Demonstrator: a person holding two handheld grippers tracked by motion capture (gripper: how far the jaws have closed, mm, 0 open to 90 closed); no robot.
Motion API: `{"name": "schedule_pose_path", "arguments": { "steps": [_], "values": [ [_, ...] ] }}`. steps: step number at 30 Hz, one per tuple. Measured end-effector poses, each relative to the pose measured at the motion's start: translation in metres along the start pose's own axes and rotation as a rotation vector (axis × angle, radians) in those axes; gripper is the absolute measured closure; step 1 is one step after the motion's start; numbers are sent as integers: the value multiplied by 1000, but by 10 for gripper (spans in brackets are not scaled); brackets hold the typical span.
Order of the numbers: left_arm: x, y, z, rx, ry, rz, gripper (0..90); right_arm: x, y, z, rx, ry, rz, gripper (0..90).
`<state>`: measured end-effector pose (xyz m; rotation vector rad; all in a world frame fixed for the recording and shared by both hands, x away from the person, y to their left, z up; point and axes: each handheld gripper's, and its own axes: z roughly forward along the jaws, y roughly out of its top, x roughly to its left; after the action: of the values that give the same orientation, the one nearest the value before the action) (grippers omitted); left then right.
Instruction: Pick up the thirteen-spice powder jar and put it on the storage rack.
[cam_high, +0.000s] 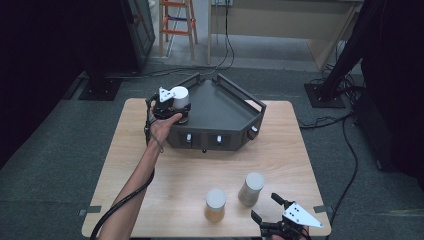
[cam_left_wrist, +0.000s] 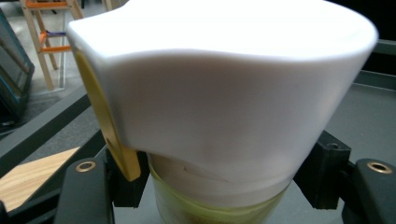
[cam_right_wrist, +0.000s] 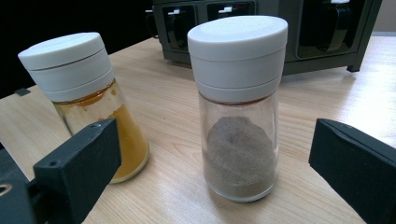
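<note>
Wooden table (cam_high: 165, 185) bears a dark rack (cam_high: 220, 107); over its left corner the left gripper (cam_high: 167, 106) clamps a white-capped jar (cam_high: 180, 97) just under the cap. Probably light, smooth glass, so grip firmly. Right gripper (cam_high: 265, 209) gapes wide, empty, facing the grey jar (cam_right_wrist: 238, 112).

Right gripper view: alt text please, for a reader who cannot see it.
A glass spice jar of grey-brown powder with a white lid stands upright on the wooden table, between the open black jaws of the right gripper. A jar of orange-yellow powder stands left of it; a dark rack sits behind.
</note>
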<state>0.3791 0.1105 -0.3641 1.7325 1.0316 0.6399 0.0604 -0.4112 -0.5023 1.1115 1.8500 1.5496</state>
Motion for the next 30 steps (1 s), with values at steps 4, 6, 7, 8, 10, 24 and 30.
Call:
{"name": "schedule_pose_path", "arguments": {
  "steps": [4, 6, 7, 8, 10, 24, 30],
  "values": [
    [0, 0, 0, 0, 2, -11, 299, 0, 0, 0, -1, 0, 2, 22],
    [0, 0, -1, 3, 5, -17, 296, 0, 0, -1, -2, 0, 3, 22],
    [-2, 0, -1, 9, 13, -18, 295, 0, 0, -1, -3, 0, 3, 22],
    [-4, 1, -1, 17, 17, -26, 236, 0, 0, -1, -4, 1, 3, 22],
    [-4, 0, -4, 15, 13, -30, 190, 0, 0, -1, -5, 0, 0, 22],
    [-15, -6, -37, 28, 19, -60, 17, 1, 1, -1, -4, -3, 0, 22],
    [-18, -13, -57, 24, 3, -54, 17, 2, 1, 0, -5, -3, -1, 22]
  ]
}}
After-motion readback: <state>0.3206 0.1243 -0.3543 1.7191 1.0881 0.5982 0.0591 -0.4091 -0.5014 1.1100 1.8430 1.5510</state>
